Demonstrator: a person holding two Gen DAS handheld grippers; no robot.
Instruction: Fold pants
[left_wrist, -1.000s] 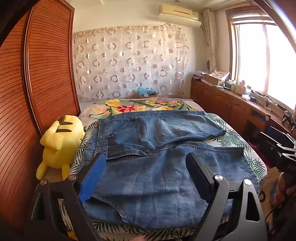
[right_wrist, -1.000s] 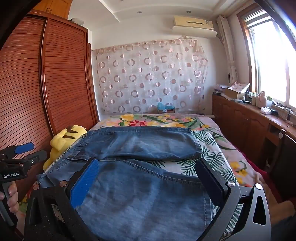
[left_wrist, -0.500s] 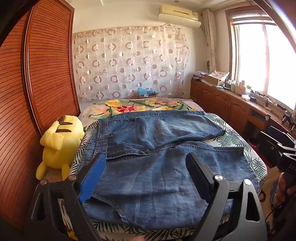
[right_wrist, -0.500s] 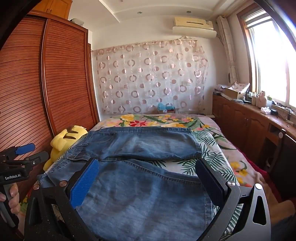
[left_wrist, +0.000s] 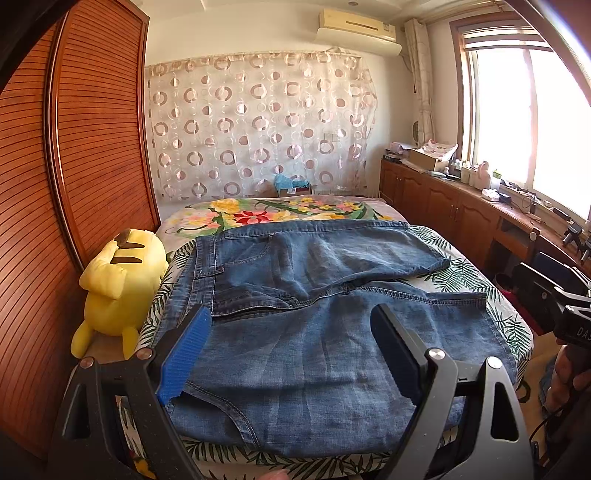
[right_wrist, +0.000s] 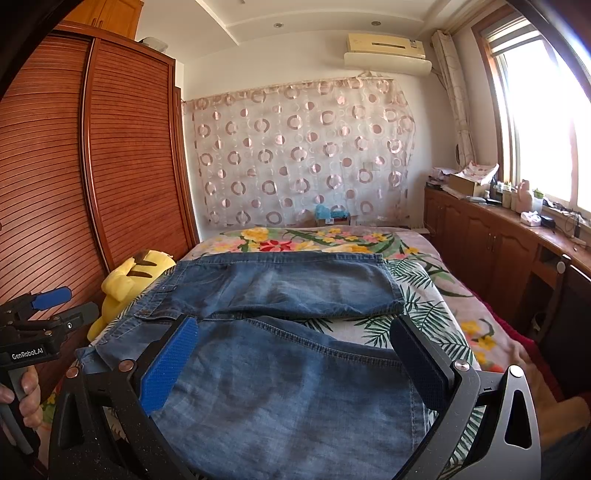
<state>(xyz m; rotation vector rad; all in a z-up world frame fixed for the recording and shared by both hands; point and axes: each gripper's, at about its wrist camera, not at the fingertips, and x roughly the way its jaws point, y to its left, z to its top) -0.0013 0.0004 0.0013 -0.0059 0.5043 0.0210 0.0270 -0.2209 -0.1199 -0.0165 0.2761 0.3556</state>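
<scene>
Both wrist views near the bed's (left_wrist: 513, 325) foot, facing the curtain (right_wrist: 303, 155) (left view nearer the wardrobe (left_wrist: 74, 184))

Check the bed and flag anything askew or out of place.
The jeans lie spread on the bed with the two legs splayed apart, not stacked. The near leg's hem overhangs the bed's right edge. A yellow plush toy sits wedged between bed and wardrobe. Nothing is spilled or damaged.

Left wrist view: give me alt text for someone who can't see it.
Blue denim pants lie spread flat and unfolded on a floral bed, with the open left gripper above them, holding nothing. A yellow plush toy sits at the bed's left edge.
</scene>
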